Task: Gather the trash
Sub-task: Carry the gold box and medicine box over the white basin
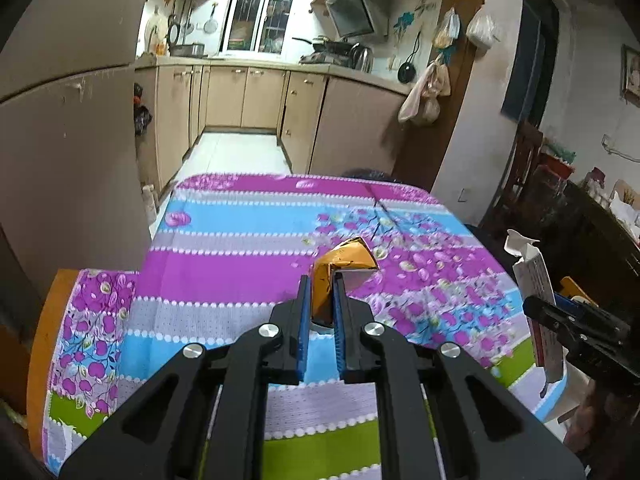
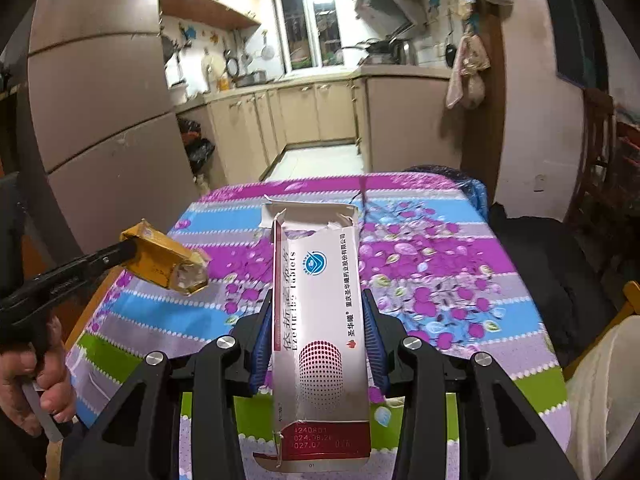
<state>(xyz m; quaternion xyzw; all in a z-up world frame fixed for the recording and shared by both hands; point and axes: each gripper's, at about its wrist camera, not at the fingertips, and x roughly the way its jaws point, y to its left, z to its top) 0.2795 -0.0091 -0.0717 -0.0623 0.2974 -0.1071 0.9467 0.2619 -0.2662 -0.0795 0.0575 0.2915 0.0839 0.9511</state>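
My left gripper (image 1: 322,280) is shut on a crumpled yellow pack (image 1: 344,258), held above the table's striped floral cloth (image 1: 224,240). The right wrist view shows that same yellow pack (image 2: 164,258) at the left, lifted off the cloth in the left gripper (image 2: 132,246). My right gripper (image 2: 317,295) is shut on a torn white and red medicine box (image 2: 316,320) that lies lengthwise between the blue pads, its ripped flap pointing away. In the left wrist view the medicine box (image 1: 532,276) stands at the right edge in the right gripper (image 1: 560,312).
A tall beige fridge (image 1: 68,120) stands close to the table's left side. Kitchen cabinets (image 1: 260,96) line the room behind. A dark bag (image 1: 368,174) shows past the table's far edge. Dark furniture (image 1: 580,232) crowds the right. A person's hand (image 2: 40,376) grips the left handle.
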